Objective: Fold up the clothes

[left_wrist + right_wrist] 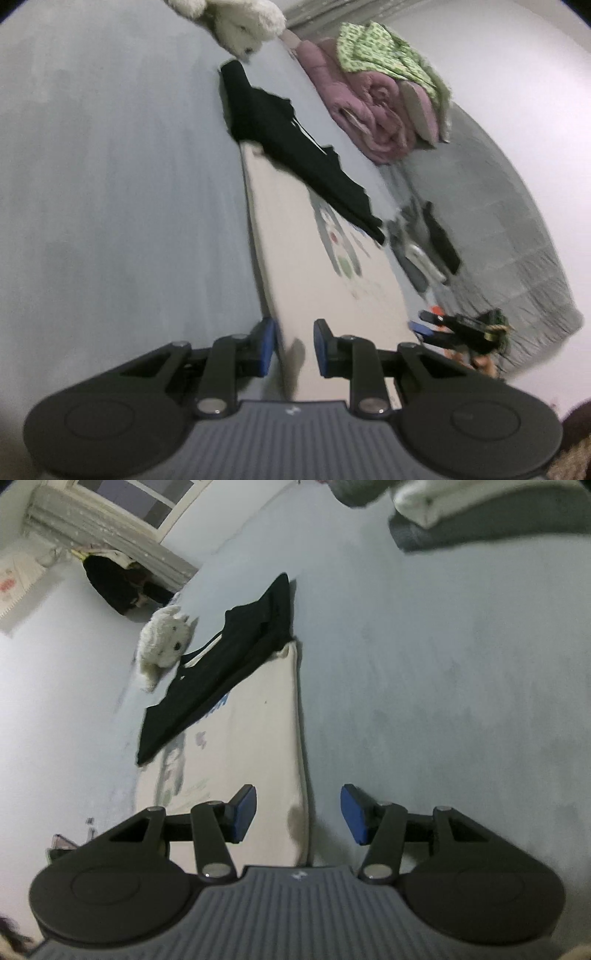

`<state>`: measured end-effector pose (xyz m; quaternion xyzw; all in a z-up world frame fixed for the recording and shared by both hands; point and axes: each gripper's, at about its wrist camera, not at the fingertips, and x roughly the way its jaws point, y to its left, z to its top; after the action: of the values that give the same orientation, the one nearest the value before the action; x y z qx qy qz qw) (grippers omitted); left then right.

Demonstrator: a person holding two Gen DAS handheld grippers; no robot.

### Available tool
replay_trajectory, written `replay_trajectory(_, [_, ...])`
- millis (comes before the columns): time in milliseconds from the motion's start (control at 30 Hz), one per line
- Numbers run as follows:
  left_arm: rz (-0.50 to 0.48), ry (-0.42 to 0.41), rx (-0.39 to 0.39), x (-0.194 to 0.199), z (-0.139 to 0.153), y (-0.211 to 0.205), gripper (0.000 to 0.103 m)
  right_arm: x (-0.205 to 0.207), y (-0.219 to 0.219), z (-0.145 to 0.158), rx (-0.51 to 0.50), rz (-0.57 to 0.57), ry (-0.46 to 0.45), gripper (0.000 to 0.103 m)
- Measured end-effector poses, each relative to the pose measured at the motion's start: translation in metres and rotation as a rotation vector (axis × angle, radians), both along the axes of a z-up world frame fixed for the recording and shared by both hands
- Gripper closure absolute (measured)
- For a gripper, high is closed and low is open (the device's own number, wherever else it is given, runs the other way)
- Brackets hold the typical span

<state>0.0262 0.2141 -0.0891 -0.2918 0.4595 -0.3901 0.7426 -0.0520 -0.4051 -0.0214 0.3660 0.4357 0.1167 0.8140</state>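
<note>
Lying flat on the pale blue bed sheet, the cream garment stretches away with a black garment across its far end. The left gripper stands narrowly parted astride its near edge, pads apparently not pressing. The right gripper, about half open, holds nothing; a white plush toy sits beyond.

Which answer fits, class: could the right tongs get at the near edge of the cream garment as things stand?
Probably yes. The right tongs stand open with the cream garment's edge between the pads, nothing covering it; the black garment lies only across the far end.
</note>
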Motion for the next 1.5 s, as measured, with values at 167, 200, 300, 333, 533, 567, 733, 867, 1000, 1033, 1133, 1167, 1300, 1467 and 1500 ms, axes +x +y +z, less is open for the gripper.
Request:
replay_trajectory(167, [-0.062,0.029,-0.042,-0.022,-0.006,-0.005,0.084,-0.011,-0.001,-0.003,0.066,0.054,0.029,0.049])
replay_trajectory(200, [-0.074,0.036,-0.046,-0.025,-0.007,-0.007,0.084,-0.014,0.000,-0.004,0.082,0.063,0.035,0.049])
replay_trajectory(300, [-0.116,0.053,-0.053,-0.034,-0.007,-0.016,0.084,-0.021,0.006,-0.007,0.120,0.103,0.053,0.049])
replay_trajectory(333, [-0.128,0.055,-0.053,-0.038,-0.007,-0.019,0.084,-0.022,0.008,-0.007,0.125,0.121,0.057,0.049])
replay_trajectory(533, [-0.135,0.061,-0.060,-0.047,-0.007,-0.024,0.088,-0.021,0.026,-0.004,0.127,0.219,0.089,0.049])
replay_trajectory(567, [-0.133,0.062,-0.061,-0.047,-0.007,-0.023,0.090,-0.021,0.029,-0.004,0.126,0.237,0.095,0.050])
replay_trajectory(733, [-0.129,0.071,-0.097,-0.046,-0.006,-0.022,0.095,-0.020,0.044,-0.003,0.133,0.269,0.123,0.084])
replay_trajectory(867, [-0.097,0.050,-0.190,-0.043,0.003,-0.015,0.095,-0.018,0.053,0.008,0.116,0.278,0.062,0.088])
replay_trajectory(1000, [-0.035,0.034,-0.250,-0.032,0.016,-0.011,0.095,-0.009,0.061,0.019,0.117,0.242,0.001,0.089])
replay_trajectory(1033, [-0.014,0.034,-0.256,-0.028,0.019,-0.011,0.095,-0.006,0.061,0.021,0.120,0.227,-0.010,0.089])
replay_trajectory(1133, [0.054,0.036,-0.257,-0.014,0.028,-0.013,0.095,0.003,0.060,0.024,0.145,0.165,-0.036,0.089])
replay_trajectory(1167, [0.077,0.039,-0.245,-0.007,0.029,-0.015,0.095,0.007,0.058,0.025,0.155,0.140,-0.043,0.089])
replay_trajectory(1300, [0.162,0.059,-0.184,0.020,0.031,-0.024,0.096,0.024,0.050,0.023,0.174,0.059,-0.039,0.090])
replay_trajectory(1467, [0.242,0.101,-0.120,0.052,0.023,-0.037,0.096,0.053,0.035,0.009,0.229,-0.047,0.004,0.090])
replay_trajectory(1500, [0.258,0.104,-0.111,0.058,0.022,-0.038,0.096,0.057,0.032,0.004,0.236,-0.065,0.017,0.090])
